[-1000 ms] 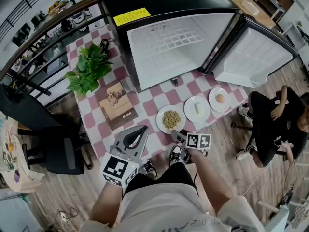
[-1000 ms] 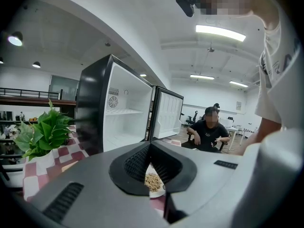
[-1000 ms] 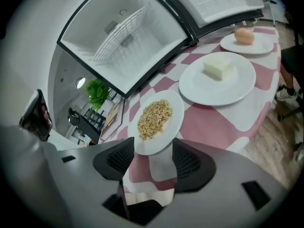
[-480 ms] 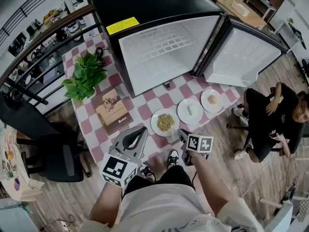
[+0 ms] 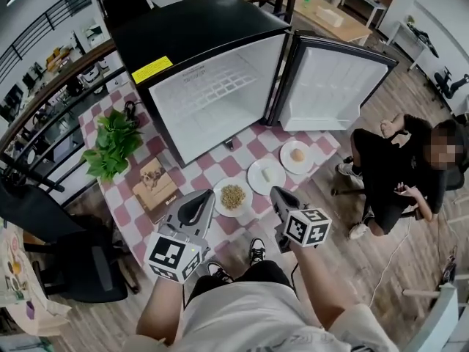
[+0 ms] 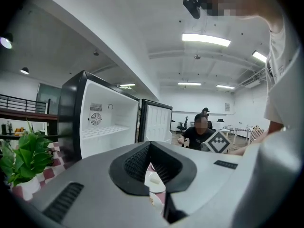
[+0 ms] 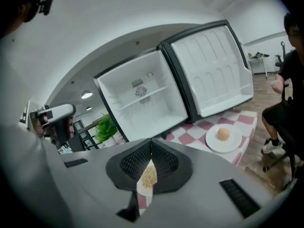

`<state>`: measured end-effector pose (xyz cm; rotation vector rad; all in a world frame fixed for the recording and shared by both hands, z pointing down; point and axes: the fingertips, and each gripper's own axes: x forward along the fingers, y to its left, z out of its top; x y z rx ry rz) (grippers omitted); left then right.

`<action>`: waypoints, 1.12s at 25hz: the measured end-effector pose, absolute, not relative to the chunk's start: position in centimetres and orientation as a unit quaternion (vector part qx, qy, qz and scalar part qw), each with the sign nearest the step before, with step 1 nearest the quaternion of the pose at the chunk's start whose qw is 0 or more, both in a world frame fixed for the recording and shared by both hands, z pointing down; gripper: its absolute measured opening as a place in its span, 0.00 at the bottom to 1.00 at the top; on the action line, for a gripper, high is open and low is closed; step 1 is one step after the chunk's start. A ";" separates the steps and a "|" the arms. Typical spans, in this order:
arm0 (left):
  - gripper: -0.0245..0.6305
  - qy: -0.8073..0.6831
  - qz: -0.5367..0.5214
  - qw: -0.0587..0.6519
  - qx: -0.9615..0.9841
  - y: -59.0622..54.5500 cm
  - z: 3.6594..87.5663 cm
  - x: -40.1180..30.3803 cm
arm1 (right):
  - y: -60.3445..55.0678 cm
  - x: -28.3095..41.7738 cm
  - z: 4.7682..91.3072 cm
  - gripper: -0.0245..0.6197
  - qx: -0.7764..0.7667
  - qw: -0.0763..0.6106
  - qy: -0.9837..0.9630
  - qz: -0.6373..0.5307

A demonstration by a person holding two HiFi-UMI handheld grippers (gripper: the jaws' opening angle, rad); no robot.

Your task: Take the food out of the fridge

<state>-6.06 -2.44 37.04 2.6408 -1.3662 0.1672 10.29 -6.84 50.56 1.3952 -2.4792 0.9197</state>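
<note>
Both tongs rose off the table (image 5: 242, 152). The right gripper (image 5: 275, 191) has just closed its jaws on nothing, and the left gripper (image 5: 209, 195) is closed and empty. Food plates (image 5: 256, 182) sit mid-frame before the empty fridge (image 5: 212, 86); a low swing could knock one off.

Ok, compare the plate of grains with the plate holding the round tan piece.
The plate of grains carries a loose heap of small yellowish bits; the plate with the round piece carries one single tan lump. The plate of grains lies by the front edge of the checked tablecloth; the other lies further along, below the open fridge door. Both are white, round and lie flat on that cloth.
</note>
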 end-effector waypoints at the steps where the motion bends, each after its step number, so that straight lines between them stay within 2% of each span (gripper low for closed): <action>1: 0.04 -0.457 0.053 0.079 0.885 -2.4 36.7 -5.9 | -6.9 10.5 48.9 0.07 0.467 0.066 -0.834 0.286; 13: 0.04 -0.451 0.031 0.048 0.891 -2.6 33.0 -4.2 | -6.6 11.3 32.7 0.07 0.457 -0.033 -0.879 0.134; 28: 0.04 -0.458 0.031 0.034 0.888 -2.4 32.0 -4.0 | -6.6 10.6 31.9 0.07 0.444 -0.024 -0.887 0.128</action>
